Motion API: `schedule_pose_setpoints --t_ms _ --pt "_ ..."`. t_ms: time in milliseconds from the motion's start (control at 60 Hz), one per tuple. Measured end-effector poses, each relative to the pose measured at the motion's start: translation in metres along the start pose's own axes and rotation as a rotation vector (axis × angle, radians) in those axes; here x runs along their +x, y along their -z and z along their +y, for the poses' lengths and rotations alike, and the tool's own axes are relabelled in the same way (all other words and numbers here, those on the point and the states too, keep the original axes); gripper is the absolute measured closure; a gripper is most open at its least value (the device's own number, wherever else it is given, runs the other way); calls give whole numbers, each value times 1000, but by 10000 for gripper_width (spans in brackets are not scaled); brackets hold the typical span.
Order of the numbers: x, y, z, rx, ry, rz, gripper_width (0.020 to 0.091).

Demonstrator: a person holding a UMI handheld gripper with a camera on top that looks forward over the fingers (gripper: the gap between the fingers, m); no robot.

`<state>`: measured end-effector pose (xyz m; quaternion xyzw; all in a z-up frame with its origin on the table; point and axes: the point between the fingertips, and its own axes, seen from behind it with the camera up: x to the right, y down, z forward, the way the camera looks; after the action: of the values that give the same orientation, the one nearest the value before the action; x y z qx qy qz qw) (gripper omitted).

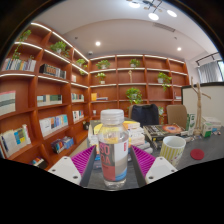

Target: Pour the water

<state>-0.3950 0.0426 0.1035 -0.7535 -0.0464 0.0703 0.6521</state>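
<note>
Now claw (113,165) grips clear bottle (113,143) w/ red-white label, text unreadable.

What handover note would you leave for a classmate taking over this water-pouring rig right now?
Gripper: jaws shut on the water bottle, held upright, its white cap on.
Green cup: stands on the table just ahead of the fingers, beside the bottle. Whether it holds water cannot be seen.
Done: bottle grasped.
Left: the cap probably has to come off, then carry the bottle over the cup, tilt, pour, set it down.
</note>
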Motion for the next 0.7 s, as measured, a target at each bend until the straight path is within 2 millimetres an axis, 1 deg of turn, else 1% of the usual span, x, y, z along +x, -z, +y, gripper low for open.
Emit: schedule_pose_setpoints --t_ms 50,67,100,117,150,200,217,233,250,283,300,350,400,467,500,550,617,650,667,683,700 --pt "-1 -4 -3 15 -6 -3 444" --pt "-2 -5 -4 20 -8 -5 471" --pt "1 -7 -5 27 -15 7 538" --pt "3 -8 -6 30 -15 16 588" --pt "2 -8 -5 35 -5 19 594" --pt "1 -8 -5 41 8 12 627" --pt "1 -9 -5 44 4 11 648" --pt "1 -10 -5 47 1 11 651" --pt "2 -10 -6 53 -5 12 672" --pt "9 -13 -3 61 -17 12 674" --pt "10 -13 -4 63 -26 16 695" --pt "17 -12 -5 62 -37 41 705" --pt "29 -12 -6 52 -28 90 704" --pt "34 -4 -3 30 -14 120 706" --pt "36 -3 -3 20 -38 123 705" --pt "42 -5 -5 12 -102 116 706" --pt "52 -8 -6 10 -240 103 705" --pt "56 -9 -10 16 -320 90 705" --pt "52 -6 -17 18 -358 87 705" --pt "59 -10 -16 36 -402 71 705" --pt "60 -10 -19 47 -450 61 705"
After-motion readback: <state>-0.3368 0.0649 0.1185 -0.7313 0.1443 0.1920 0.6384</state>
